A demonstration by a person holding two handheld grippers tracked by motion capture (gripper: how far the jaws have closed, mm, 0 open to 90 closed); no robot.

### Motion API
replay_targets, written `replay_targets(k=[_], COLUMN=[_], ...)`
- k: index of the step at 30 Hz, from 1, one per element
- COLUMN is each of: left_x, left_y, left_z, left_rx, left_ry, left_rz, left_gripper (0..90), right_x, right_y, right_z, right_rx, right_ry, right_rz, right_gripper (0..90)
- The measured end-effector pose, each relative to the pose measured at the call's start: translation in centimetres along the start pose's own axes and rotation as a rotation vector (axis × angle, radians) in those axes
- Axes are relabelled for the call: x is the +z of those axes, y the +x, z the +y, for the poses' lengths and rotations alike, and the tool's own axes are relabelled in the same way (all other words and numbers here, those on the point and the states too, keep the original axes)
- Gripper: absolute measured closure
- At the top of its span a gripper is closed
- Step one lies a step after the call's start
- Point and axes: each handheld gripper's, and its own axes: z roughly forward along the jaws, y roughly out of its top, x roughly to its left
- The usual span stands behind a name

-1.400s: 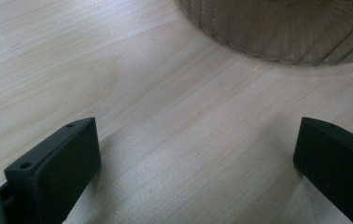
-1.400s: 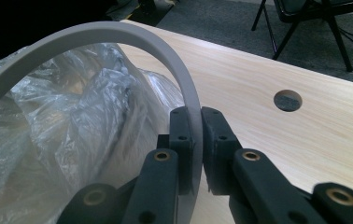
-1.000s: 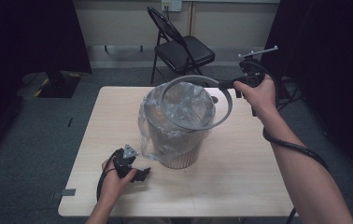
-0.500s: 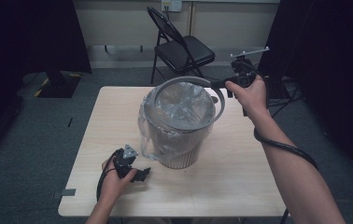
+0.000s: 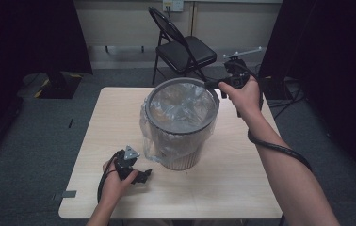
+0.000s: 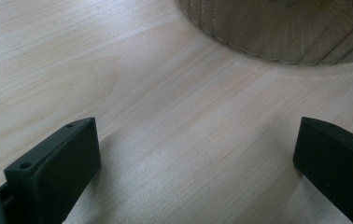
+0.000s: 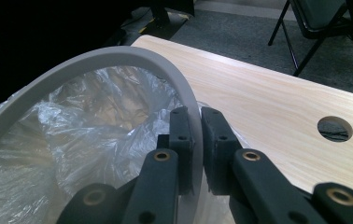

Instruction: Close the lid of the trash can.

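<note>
Right claw (image 7: 197, 140) clamps the stiff, light grey ring (image 5: 183, 87) by its thin edge, above the flimsy bag (image 5: 181, 110); left claw (image 6: 188, 158) gapes idle.

The left tongs (image 5: 141, 176) lie low in the left hand (image 5: 115, 181), jaws wide apart; the right tongs (image 5: 212, 84), arm outstretched, are clamped tight, jaws nearly together.

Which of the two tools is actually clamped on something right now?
The right tool, shut on the grey ring over the lined bin. The left tool rests open on the table, holding nothing.
</note>
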Motion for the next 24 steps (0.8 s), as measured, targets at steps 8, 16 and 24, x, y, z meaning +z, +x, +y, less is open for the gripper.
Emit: replay_targets(k=[8,16,24], left_x=[0.0,0.0,0.02], left_y=[0.0,0.0,-0.03], left_z=[0.0,0.0,0.0], left_rx=[0.001,0.0,-0.004], left_ry=[0.0,0.0,-0.003], left_rz=[0.001,0.0,0.0], left_gripper=[0.0,0.0,0.0], right_x=[0.26,0.66,0.62], right_y=[0.42,0.64,0.7], right_z=[-0.11,-0.43,-0.53], right_rx=[-0.018,-0.041,-0.074], right_ry=[0.013,0.012,0.012], right_rz=[-0.018,-0.031,-0.036], right_gripper=[83.6,83.5,82.6])
